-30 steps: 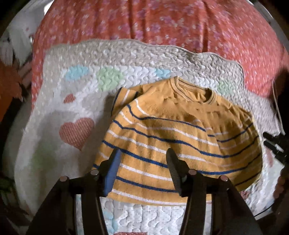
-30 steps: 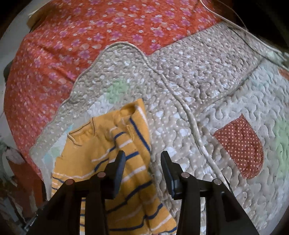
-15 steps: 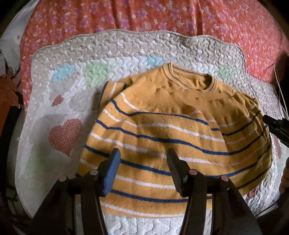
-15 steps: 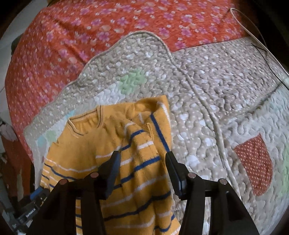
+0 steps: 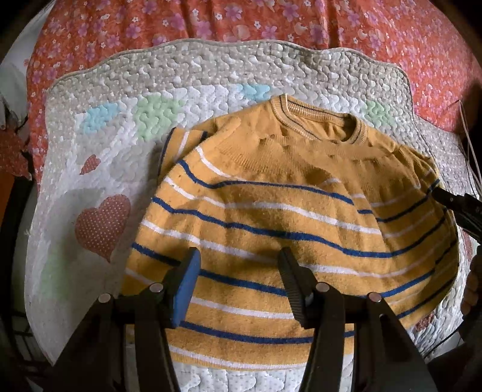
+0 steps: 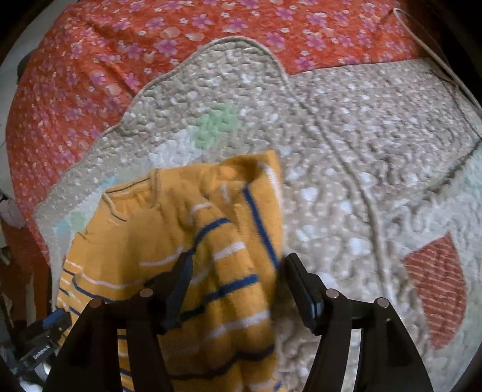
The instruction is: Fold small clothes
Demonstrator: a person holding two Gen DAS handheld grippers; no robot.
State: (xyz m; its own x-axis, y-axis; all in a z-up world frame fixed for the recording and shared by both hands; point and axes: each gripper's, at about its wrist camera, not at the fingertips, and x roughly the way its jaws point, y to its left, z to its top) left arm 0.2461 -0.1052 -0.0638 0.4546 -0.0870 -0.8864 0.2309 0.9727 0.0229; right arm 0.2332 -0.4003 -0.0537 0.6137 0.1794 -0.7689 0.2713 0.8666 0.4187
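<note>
Red floral bedding [image 5: 301,24] lay beneath a quilted mat [image 5: 99,169] with heart patches, and a white cable [image 6: 433,57] ran along the far right edge. On the mat lay a mustard striped sweater [image 5: 271,211], both sleeves folded inward. The left gripper [image 5: 238,280] pointed steeply down above the hem, jaws apart and grasping nothing. The right gripper [image 6: 238,286] straddled the folded sleeve, jaws opening, pads clear of the fabric.
</note>
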